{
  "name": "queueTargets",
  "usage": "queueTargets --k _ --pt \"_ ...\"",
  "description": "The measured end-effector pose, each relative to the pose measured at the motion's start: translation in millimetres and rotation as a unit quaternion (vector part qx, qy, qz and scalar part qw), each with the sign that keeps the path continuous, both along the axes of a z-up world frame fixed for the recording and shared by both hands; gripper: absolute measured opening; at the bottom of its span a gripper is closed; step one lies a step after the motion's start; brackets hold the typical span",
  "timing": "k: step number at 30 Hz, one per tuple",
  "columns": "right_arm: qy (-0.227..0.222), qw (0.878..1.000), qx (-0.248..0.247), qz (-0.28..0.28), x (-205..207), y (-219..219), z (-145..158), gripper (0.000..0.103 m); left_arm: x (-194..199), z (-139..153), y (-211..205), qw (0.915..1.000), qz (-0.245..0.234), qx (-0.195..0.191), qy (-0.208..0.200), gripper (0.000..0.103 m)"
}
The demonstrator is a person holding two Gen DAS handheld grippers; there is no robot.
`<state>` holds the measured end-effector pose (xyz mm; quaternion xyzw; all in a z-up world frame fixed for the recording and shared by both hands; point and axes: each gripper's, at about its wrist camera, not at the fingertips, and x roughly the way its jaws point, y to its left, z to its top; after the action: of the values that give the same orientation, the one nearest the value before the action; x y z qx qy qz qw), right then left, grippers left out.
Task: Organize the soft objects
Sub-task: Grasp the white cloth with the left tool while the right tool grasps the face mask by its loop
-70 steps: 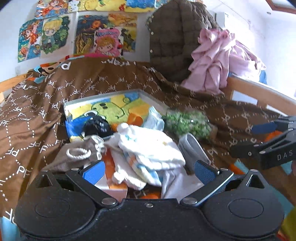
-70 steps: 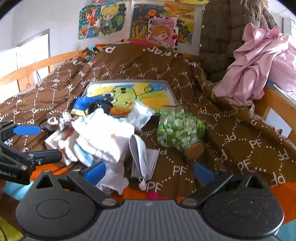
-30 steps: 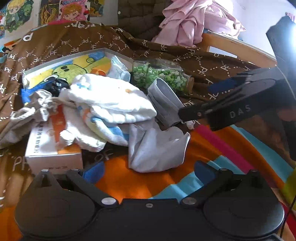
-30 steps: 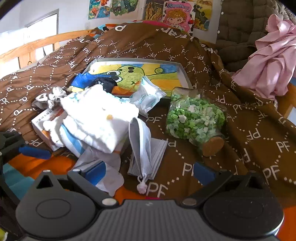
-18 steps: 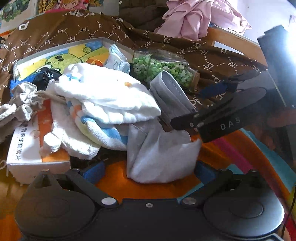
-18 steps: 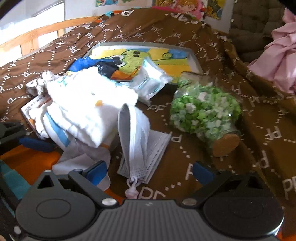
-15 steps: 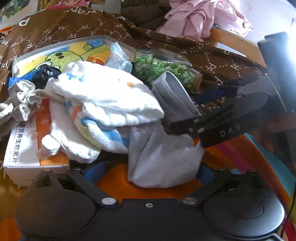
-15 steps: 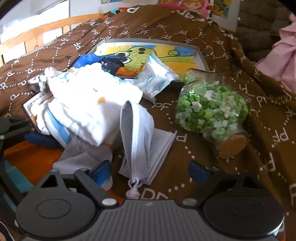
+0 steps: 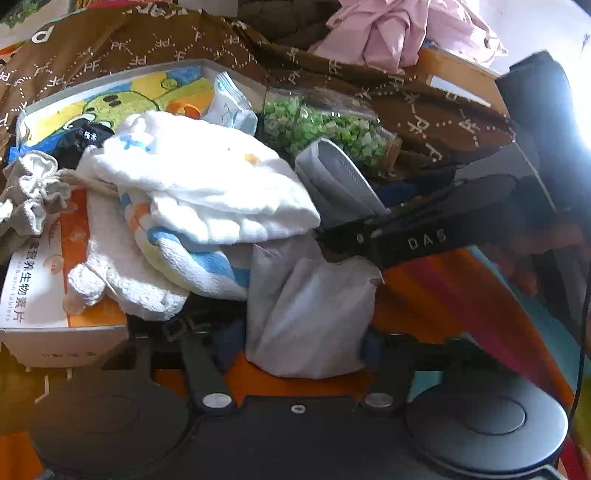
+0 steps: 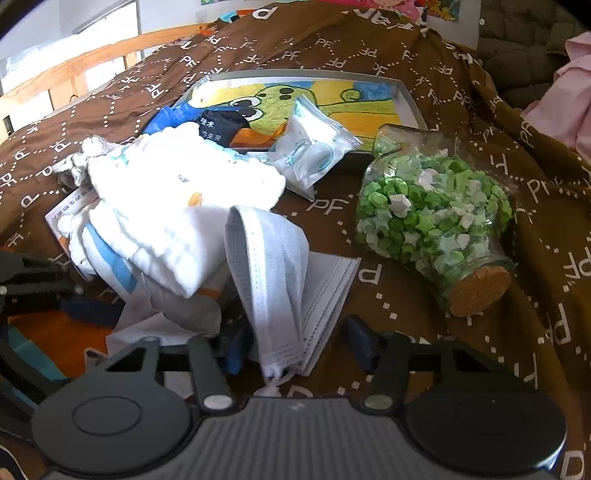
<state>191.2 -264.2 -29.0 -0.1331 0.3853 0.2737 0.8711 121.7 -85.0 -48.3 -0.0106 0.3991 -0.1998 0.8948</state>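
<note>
Left wrist view, far left: grey drawstring bag slumped on an orange-and-white box. Behind, a cartoon-printed tray on the brown bedspread. Just right of the bag, a heap of white towels draped over the box's right end, reaching back to the tray's front edge. Below the heap, a pale grey cloth lying on the bed's orange stripe, right between the pads of the left tool. Jaws about half open and closing, a pad at each edge of the cloth; cannot tell whether pressing yet. Right of the towels, a grey mask standing folded. Behind it, a corked jar of green paper stars on its side. Far right, the right tool reaching in at the mask, with a pink garment heaped at the back.

Right wrist view, far left: left tool low beside the towels. Centre: mask hanging down between the pads of the right tool. Jaws about half open and closing, left pad at the mask's side, right pad apart from it. Behind the mask, a white packet leaning on the tray. Right: jar, cork toward the camera.
</note>
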Motion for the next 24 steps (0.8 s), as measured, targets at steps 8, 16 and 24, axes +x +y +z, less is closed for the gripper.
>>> queueTargets --k 8,16,24 --pt "-0.001 1.000 -0.003 -0.007 -3 -2 8 0.025 4 1 -2 0.9995 -0.012 0.003 0.030 0.018" --pt "-0.028 1.000 -0.003 -0.008 -17 -4 21 0.017 -3 9 2 0.9991 -0.016 -0.007 0.039 0.010" --pt "-0.079 0.997 0.007 0.002 -34 -6 48 0.016 -12 29 12 0.9983 -0.005 -0.043 0.040 0.009"
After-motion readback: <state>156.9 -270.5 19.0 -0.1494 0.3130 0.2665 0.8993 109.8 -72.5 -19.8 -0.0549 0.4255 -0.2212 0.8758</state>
